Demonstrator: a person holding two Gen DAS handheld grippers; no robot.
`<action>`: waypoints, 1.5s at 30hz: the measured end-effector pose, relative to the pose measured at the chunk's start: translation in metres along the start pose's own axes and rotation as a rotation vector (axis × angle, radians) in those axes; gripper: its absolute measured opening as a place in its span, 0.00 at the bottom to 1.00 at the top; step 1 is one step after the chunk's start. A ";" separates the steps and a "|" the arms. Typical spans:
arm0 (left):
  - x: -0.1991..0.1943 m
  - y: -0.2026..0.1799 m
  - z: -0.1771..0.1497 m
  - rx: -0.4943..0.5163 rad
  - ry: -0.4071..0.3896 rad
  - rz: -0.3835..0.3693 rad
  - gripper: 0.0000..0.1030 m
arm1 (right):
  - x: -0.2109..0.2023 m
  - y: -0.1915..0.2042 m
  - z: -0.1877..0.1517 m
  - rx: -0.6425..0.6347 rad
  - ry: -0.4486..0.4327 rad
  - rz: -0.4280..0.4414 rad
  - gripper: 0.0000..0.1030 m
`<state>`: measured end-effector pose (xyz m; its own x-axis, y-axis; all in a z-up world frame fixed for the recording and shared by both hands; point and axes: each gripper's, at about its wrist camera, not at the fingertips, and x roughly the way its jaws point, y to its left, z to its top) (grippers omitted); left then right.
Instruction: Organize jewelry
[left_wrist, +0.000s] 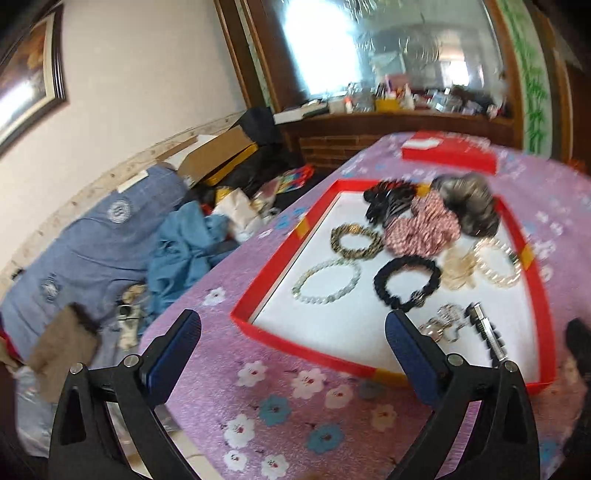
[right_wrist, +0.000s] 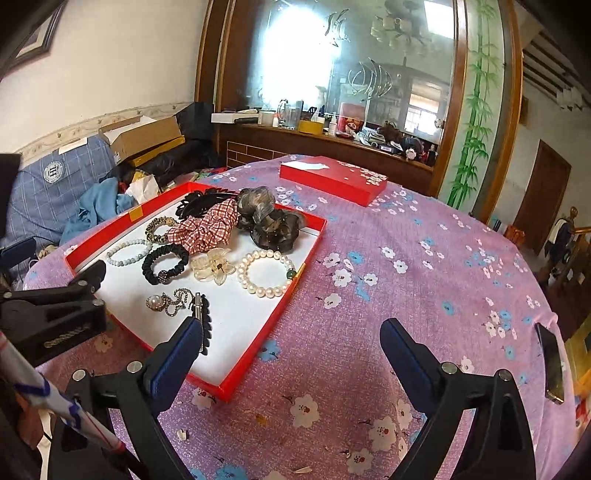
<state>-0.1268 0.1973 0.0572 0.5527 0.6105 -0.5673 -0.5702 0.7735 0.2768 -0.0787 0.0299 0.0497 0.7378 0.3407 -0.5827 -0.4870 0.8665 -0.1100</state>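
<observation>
Jewelry tray (right_wrist: 258, 350): shallow red cardboard, white liner; round pearl bracelet (right_wrist: 266, 272).

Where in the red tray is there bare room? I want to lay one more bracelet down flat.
The red tray has bare white floor along its near right edge, below the pearl bracelet and right of the black hair clip. The far end is crowded: the checked scrunchie and brown hair flower overlap.

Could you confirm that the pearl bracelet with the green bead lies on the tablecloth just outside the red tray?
Not quite: the pearl bracelet lies inside the red tray, near its right-hand wall, not on the tablecloth. The right wrist view shows this.
</observation>
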 end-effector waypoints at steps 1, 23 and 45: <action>-0.001 -0.002 -0.001 0.003 -0.002 0.003 0.97 | 0.000 0.000 0.000 -0.001 -0.001 0.001 0.96; 0.018 0.000 -0.015 -0.104 0.053 -0.050 0.97 | 0.004 0.004 -0.003 -0.018 0.040 0.017 0.97; 0.022 0.002 -0.013 -0.114 0.063 -0.020 0.97 | 0.008 0.005 -0.005 -0.029 0.061 0.017 0.97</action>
<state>-0.1241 0.2103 0.0351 0.5275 0.5803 -0.6205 -0.6265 0.7590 0.1773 -0.0779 0.0352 0.0401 0.6998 0.3313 -0.6328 -0.5128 0.8498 -0.1222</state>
